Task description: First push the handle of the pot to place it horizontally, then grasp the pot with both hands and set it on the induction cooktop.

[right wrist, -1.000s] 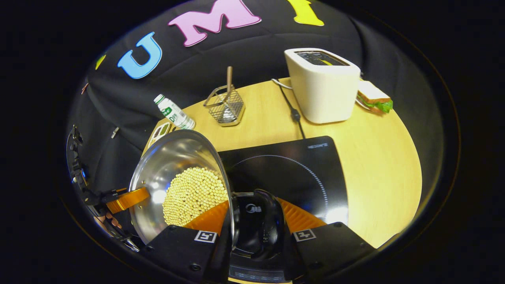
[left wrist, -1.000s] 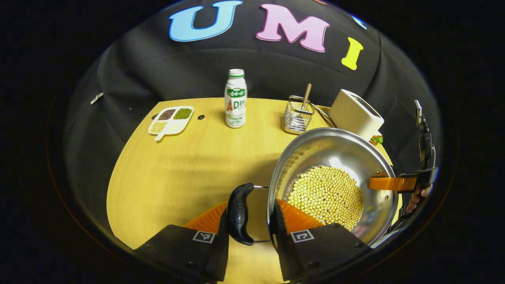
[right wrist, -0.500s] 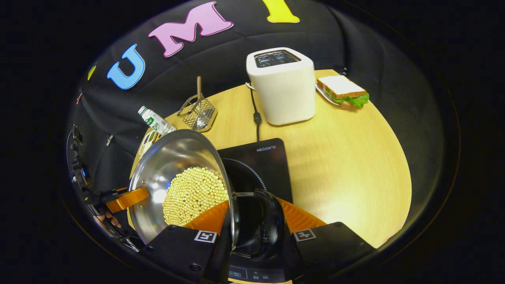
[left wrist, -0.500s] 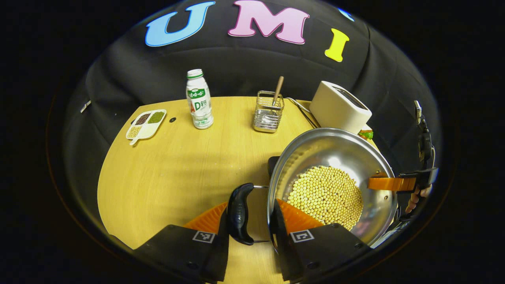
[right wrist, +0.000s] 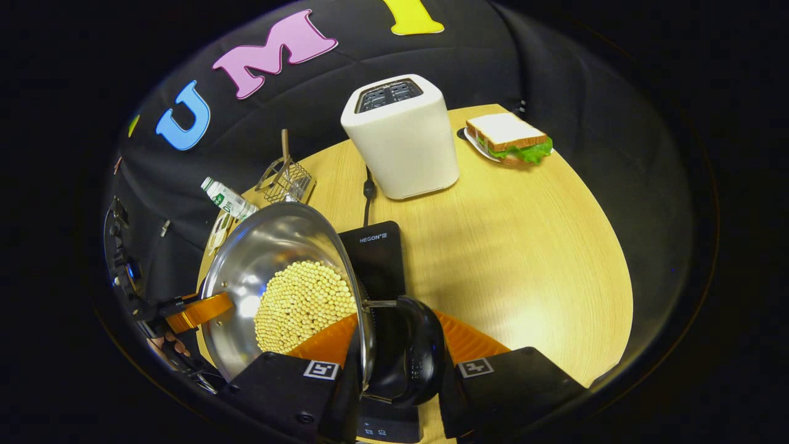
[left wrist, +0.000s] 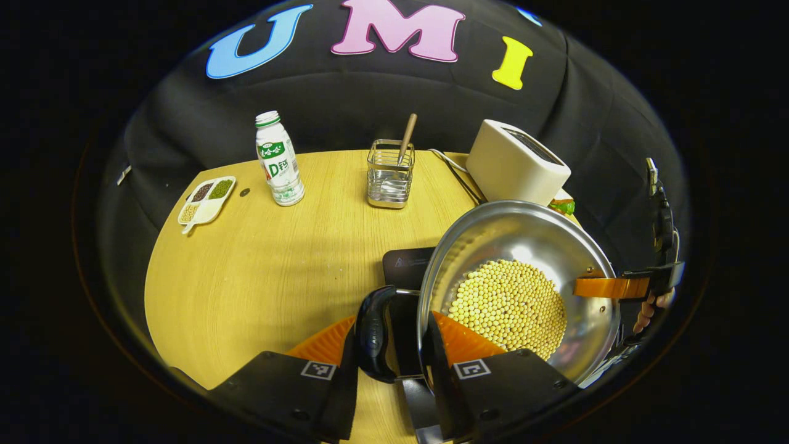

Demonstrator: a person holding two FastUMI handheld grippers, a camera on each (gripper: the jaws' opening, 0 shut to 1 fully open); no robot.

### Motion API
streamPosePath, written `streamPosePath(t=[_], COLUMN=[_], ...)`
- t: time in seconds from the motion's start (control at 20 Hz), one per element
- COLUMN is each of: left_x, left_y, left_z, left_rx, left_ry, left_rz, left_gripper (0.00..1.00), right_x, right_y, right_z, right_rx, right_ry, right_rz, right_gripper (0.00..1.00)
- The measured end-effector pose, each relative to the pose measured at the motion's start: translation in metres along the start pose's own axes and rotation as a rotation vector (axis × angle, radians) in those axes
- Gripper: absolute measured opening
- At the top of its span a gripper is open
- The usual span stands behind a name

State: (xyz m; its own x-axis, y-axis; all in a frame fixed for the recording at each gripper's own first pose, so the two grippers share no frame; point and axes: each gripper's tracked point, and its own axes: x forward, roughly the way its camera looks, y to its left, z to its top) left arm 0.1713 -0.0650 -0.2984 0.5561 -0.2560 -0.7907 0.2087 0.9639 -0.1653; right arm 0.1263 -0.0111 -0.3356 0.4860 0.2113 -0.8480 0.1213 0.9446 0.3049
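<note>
Two close, facing views from opposite sides of the shared pot (left wrist: 518, 271), above the table (right wrist: 524, 246).

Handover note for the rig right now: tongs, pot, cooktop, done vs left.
Left tongs: shut on the pot's left handle.
Right tongs: shut on the pot's right handle.
Pot, holding yellow beans, is carried in both tongs above the table, over the induction cooktop.
Done: handles horizontal, two-handed grasp.
Left: centre it over the cooktop, lower it, release both tongs.
</note>
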Motion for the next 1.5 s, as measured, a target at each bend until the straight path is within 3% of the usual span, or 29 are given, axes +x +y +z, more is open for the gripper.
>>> streamPosePath(t=[0.3,0.35,0.45,0.5,0.6,0.65,0.85,1.15,1.2,1.35,1.5], left_x=[0.008,0.008,0.010,0.011,0.011,0.010,0.011,0.012,0.011,0.007,-0.003], left_y=[0.004,0.006,0.006,0.006,0.006,0.007,0.007,0.007,0.011,0.021,0.018], left_z=[-0.001,0.000,0.001,0.001,0.000,0.001,0.001,0.000,0.001,0.008,0.015], left_rx=[-0.012,-0.006,-0.001,-0.002,-0.005,-0.007,-0.008,0.013,0.033,0.094,0.093], left_ry=[-0.007,-0.008,-0.011,-0.013,-0.018,-0.021,-0.024,-0.030,-0.036,-0.076,-0.117], left_rz=[-0.001,0.001,0.001,-0.001,-0.006,-0.007,-0.008,-0.001,0.024,0.101,0.110], left_gripper=[0.54,0.54,0.54,0.54,0.54,0.54,0.55,0.61,0.61,0.98,0.98], right_x=[0.008,0.010,0.011,0.010,0.010,0.009,0.010,0.010,0.010,0.010,0.003], right_y=[0.003,0.003,0.004,0.003,0.004,0.004,0.006,0.008,0.005,0.001,0.001], right_z=[0.000,-0.001,0.000,0.000,0.001,0.002,0.003,0.003,0.000,0.000,0.005], right_rx=[-0.007,0.000,0.000,0.001,0.008,0.007,0.016,0.042,0.045,0.054,0.054], right_ry=[0.006,0.011,0.008,0.008,0.010,0.008,0.009,0.012,0.019,0.005,-0.025], right_rz=[-0.001,0.002,-0.002,-0.002,0.003,0.001,0.004,0.026,0.015,-0.005,-0.008], right_gripper=[0.51,0.55,0.55,0.51,0.51,0.55,0.55,0.53,0.59,0.99,0.99])
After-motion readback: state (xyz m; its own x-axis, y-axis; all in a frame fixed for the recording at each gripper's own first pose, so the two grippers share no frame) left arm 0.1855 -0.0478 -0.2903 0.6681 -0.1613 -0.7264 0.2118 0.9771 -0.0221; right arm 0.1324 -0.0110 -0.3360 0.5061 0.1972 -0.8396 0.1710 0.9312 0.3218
